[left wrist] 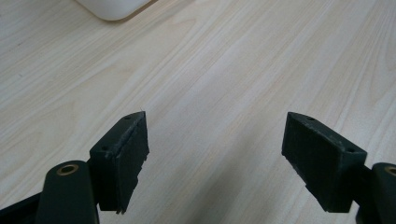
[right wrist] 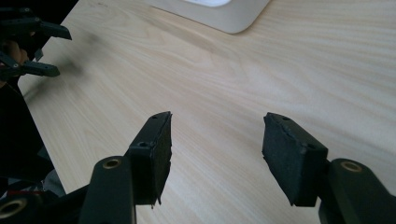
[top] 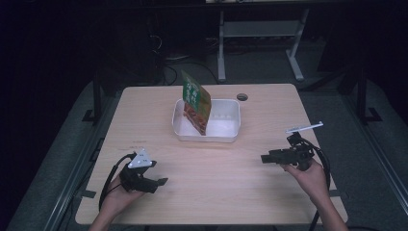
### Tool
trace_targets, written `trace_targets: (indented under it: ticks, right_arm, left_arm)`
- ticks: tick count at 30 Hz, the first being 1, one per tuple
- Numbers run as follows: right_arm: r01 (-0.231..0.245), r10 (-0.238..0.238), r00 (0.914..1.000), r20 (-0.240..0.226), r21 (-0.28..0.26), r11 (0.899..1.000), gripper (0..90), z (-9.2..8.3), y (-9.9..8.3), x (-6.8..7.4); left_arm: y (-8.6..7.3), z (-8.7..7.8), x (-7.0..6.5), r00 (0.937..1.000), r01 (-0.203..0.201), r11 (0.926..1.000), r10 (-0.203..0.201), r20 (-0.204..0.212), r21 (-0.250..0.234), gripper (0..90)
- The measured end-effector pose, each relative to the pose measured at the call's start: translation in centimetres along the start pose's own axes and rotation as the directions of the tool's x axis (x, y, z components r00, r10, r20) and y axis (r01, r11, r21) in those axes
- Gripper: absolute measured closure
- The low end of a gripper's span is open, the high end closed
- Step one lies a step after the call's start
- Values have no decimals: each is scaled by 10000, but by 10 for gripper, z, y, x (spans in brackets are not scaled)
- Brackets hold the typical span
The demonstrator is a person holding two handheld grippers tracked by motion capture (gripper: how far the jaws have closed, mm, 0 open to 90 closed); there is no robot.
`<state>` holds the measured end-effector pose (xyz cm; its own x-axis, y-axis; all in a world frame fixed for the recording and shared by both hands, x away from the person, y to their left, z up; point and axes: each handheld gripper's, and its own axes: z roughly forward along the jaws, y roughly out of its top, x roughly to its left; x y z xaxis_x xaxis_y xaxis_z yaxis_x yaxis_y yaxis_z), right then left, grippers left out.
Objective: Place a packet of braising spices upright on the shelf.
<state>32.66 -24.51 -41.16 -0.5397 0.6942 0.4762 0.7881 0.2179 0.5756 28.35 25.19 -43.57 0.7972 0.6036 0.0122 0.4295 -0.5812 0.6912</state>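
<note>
A white rectangular plastic tub (top: 226,126) sits on the pale wood-grain table (top: 211,192), toward its far middle. Inside it, at the left end, a green and orange printed snack packet (top: 196,102) stands on edge, leaning, its top rising above the rim; the rest of the tub looks bare and white.

At the near left, the black hand-held left gripper (top: 153,184) with a grey three-cornered plate on top rests low over the table, its jaws pointing right and slightly toward the person. In the left gripper view its jaws are spread wide with only bare wood between them, grasping nothing, and a corner of the tub (left wrist: 113,8) shows at the upper left. The left hand (top: 118,195) wraps it from behind, the forearm entering from the bottom edge.

At the near right, the black right gripper (top: 266,158) points left, level with the table. In the right gripper view its jaws stand well apart, released and empty. The right hand (top: 310,175) grips its rear, wrist angled in from the lower right. Both grippers are well apart from the tub.
</note>
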Motion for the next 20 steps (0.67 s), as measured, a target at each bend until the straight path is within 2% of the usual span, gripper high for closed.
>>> trace_targets:
  ticks: [13, 20]
  right_arm:
    - [128, -127, 9999, 69, -104, 9999, 406, -1, -35, 0]
    - [306, -303, 9995, 74, -448, 9985, 391, 0, -59, 2]
  left_arm:
    - [0, 1, -1, 10000, -28, 10000, 27, 6, 51, 224]
    - [0, 2, -1, 10000, -44, 9999, 43, 47, 92, 223]
